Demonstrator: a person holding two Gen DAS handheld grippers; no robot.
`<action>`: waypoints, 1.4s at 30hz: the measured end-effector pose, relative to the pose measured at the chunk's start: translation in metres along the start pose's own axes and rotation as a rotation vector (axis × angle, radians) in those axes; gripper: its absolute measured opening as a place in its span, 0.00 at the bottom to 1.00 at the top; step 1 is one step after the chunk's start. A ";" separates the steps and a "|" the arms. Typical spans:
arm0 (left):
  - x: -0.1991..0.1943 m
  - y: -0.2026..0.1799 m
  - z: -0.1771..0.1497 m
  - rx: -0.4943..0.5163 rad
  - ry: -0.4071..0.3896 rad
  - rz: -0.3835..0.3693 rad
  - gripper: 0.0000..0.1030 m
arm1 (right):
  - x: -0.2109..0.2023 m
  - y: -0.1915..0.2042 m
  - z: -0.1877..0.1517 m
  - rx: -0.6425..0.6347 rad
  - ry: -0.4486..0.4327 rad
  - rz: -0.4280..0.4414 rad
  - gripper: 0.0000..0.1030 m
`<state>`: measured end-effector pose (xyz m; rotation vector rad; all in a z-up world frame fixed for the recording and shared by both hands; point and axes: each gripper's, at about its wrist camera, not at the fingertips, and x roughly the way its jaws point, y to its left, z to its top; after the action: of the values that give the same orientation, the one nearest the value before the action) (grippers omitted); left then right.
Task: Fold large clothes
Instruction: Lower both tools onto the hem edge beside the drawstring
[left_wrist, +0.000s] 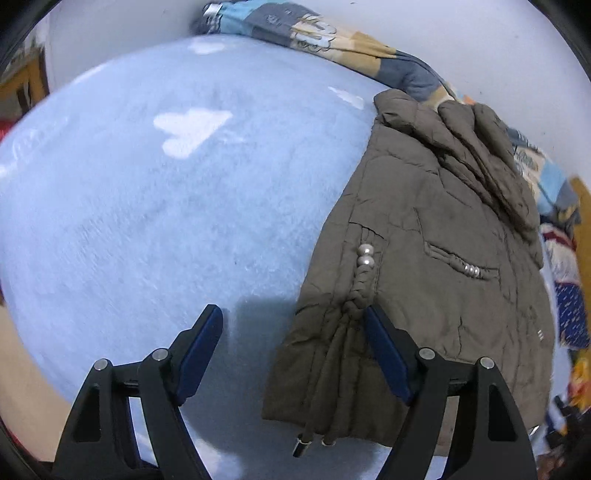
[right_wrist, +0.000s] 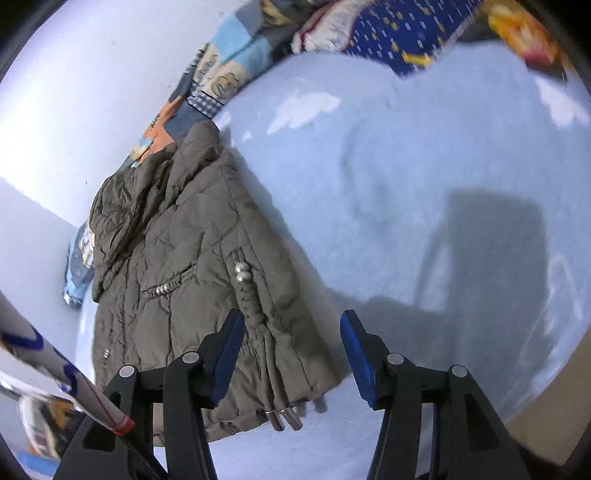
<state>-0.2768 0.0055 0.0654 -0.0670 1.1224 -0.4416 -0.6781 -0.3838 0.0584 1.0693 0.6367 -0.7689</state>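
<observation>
I am holding the left gripper (left_wrist: 291, 343) and right gripper (right_wrist: 291, 341) with jaws parted and empty over the near hem of the brown jacket (left_wrist: 424, 266), which is lying folded lengthwise on the blue blanket (left_wrist: 147, 221), apparently lining up a hem grab.

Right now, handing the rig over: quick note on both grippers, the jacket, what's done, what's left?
Left gripper: open, holding nothing, over the jacket's hem edge.
Right gripper: open, holding nothing, over the hem corner by the cords.
Jacket: olive, lying folded into a narrow strip on the blue blanket, collar end bunched at the far side.
Done: it looks folded lengthwise.
Left: probably fold hem toward collar, then tidy.
</observation>
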 end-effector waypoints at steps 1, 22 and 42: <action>0.000 -0.002 0.000 0.007 -0.004 0.003 0.76 | 0.002 0.002 0.000 -0.002 0.007 0.004 0.57; 0.004 -0.011 -0.011 0.058 -0.016 0.002 0.76 | 0.017 -0.006 -0.006 0.026 0.055 -0.034 0.57; -0.001 -0.053 -0.025 0.327 -0.135 0.180 0.76 | 0.023 0.006 -0.014 -0.026 0.065 -0.034 0.57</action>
<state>-0.3159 -0.0378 0.0697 0.2846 0.9030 -0.4475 -0.6610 -0.3745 0.0383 1.0656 0.7200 -0.7556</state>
